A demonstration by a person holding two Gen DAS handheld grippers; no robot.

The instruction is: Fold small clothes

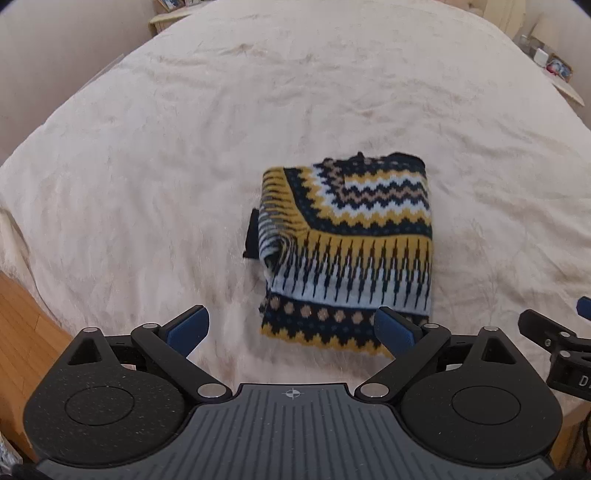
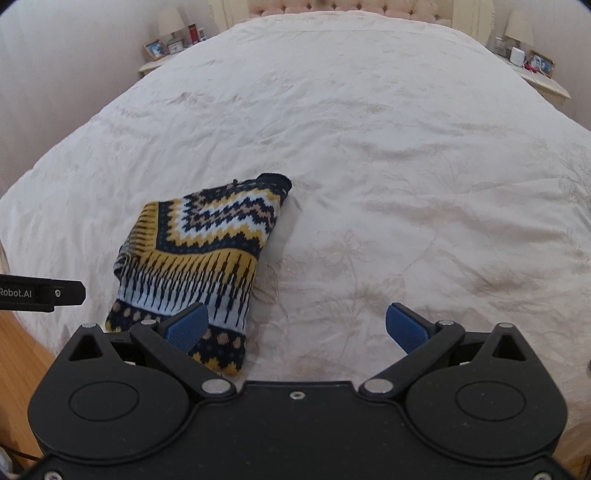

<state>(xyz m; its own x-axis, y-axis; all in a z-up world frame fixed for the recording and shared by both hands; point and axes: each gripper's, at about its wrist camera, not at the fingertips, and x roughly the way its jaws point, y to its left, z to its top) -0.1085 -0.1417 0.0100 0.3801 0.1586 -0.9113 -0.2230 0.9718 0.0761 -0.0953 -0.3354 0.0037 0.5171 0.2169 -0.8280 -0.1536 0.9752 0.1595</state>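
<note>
sweater (image 1: 351, 243) | navy-yellow-white zigzag knit | folded flat | on bed

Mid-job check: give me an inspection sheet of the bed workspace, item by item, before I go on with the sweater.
Surface: cream bedspread, wrinkled, covering the whole bed.
Job's things: patterned knit sweater, folded into a compact rectangle, lying flat; a dark bit of fabric pokes out on its left edge.
Clutter: nothing seen on the bedspread besides the sweater.
Grippers: left tongs open, empty, over the sweater's near edge; right tongs open, empty, to the sweater's right.
Cables: nothing clear on the bed; white cords on the right nightstand.
Surroundings: tufted headboard, lamps and framed photos on both nightstands, wood floor.
</note>
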